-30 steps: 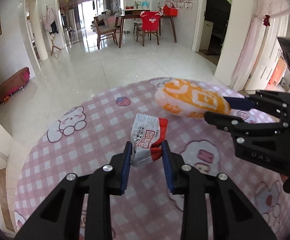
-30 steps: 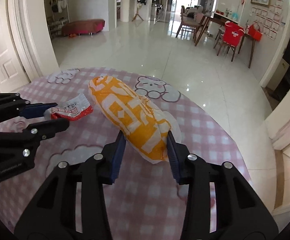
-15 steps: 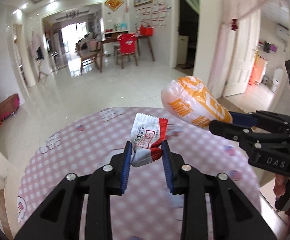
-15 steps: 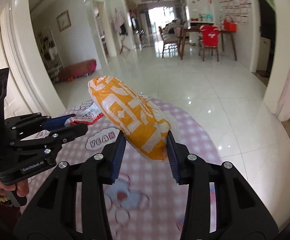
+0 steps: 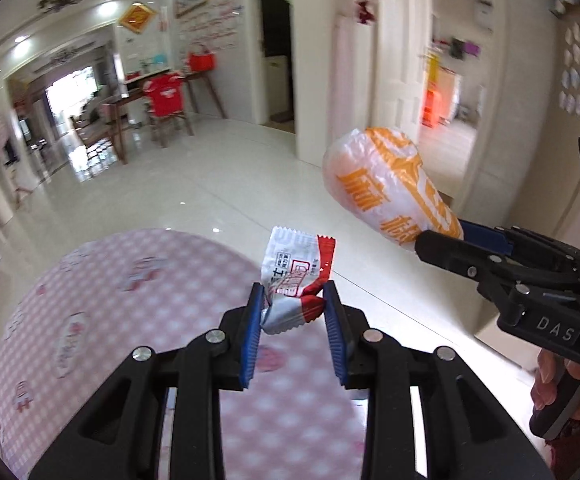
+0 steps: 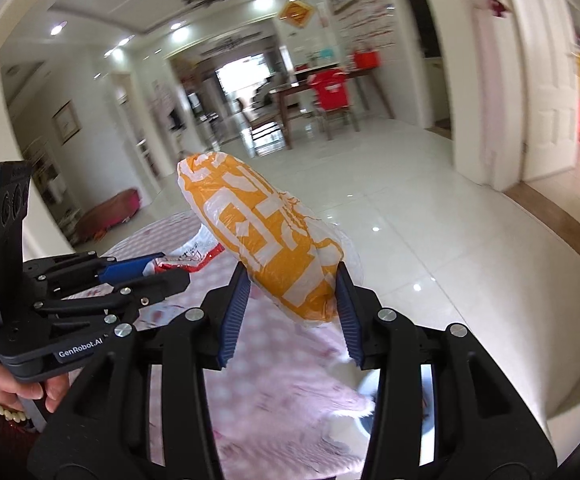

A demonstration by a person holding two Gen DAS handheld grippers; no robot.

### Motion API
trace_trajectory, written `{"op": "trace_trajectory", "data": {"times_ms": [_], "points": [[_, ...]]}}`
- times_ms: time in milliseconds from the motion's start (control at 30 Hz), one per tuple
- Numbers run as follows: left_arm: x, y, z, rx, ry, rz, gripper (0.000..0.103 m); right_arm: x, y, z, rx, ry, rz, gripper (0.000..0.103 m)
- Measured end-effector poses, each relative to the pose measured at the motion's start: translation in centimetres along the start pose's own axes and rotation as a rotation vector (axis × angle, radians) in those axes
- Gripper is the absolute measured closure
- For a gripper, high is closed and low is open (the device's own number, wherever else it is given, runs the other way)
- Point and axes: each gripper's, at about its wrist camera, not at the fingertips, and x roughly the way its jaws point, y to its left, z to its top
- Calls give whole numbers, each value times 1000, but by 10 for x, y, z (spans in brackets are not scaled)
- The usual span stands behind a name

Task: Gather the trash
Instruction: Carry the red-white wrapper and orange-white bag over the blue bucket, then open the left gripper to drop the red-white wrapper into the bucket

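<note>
Left gripper point(image 5: 293, 312): jaws closed on a crumpled red-and-white wrapper point(image 5: 295, 276), held in the air above the far edge of the pink checked table point(image 5: 102, 292). Right gripper point(image 6: 290, 308): jaws clamped on an orange-and-white plastic bag point(image 6: 262, 236), also aloft over the table edge; the bag's near end is hidden between the pads. Table print blurred, figures unreadable; in the right wrist view the bag covers part of the wrapper.

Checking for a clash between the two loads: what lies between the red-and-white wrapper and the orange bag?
Nothing. In the left wrist view, only bare floor shows between the red-and-white wrapper and the orange bag; they hang apart.
</note>
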Motion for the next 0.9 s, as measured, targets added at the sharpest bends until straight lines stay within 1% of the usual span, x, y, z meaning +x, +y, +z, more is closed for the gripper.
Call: {"op": "trace_trajectory", "data": {"times_ms": [167, 300, 433, 600, 633, 767, 833, 867, 900], "points": [[36, -51, 2, 69, 51, -58, 74, -23, -46, -25, 96, -14, -69, 60], [62, -78, 2, 95, 95, -92, 74, -35, -78, -37, 154, -20, -117, 60], [87, -97, 2, 110, 135, -117, 74, -45, -95, -48, 201, -31, -151, 60], [115, -119, 1, 125, 178, -145, 74, -44, -110, -59, 240, -33, -182, 59], [120, -123, 2, 124, 186, -152, 74, -42, -113, -57, 245, -32, -186, 59], [133, -129, 4, 119, 209, -165, 71, -46, -120, -66, 277, -46, -214, 57], [140, -128, 5, 98, 220, -175, 57, -47, -125, -68, 288, -53, -225, 57], [142, -127, 4, 86, 219, -169, 35, -48, -126, -70, 293, -52, -229, 57], [141, -125, 3, 79, 212, -158, 22, -47, -130, -70, 298, -51, -229, 57]]}}
